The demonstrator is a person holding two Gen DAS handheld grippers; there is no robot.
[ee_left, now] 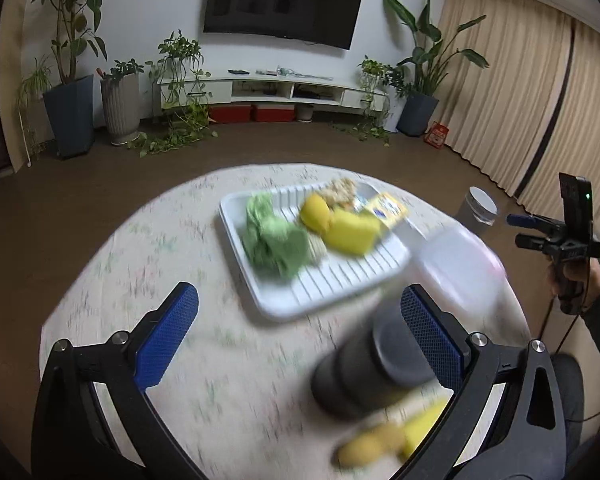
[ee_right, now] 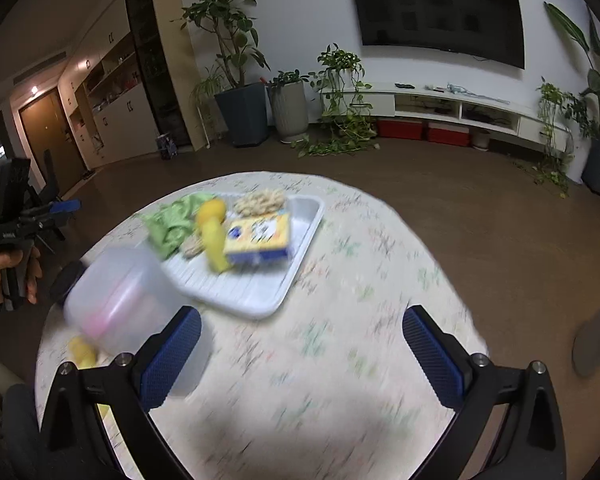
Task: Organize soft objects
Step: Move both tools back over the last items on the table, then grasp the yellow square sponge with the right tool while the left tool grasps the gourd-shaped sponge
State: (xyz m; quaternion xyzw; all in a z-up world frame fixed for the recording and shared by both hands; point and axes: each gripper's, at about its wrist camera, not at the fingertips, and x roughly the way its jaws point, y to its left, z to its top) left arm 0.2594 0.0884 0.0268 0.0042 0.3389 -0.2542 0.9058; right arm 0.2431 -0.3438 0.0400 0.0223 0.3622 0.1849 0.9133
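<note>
1. Left hand-held gripper (ee_left: pixel 300 336) hovers over the surface (ee_left: pixel 228 392), jaws wide, holding nothing; a blurred dark cylinder (ee_left: pixel 374 364) sits by its right finger.
2. Right hand-held gripper (ee_right: pixel 302 354) is likewise wide and empty.
3. White tray (ee_right: pixel 260 300) at 12 o'clock carries a green cloth (ee_right: pixel 172 224), yellow soft pieces (ee_right: pixel 214 236) and a yellow box (ee_right: pixel 260 238).
4. Translucent container (ee_right: pixel 124 300) stands at 10 o'clock in the right view.

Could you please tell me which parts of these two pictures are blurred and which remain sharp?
Left wrist view: the white tray, the dark cylinder and the tablecloth are smeared by motion, while the left tool and the far wall stay sharp. Right wrist view: the translucent container and the tabletop blur likewise; the right tool stays crisp.
</note>
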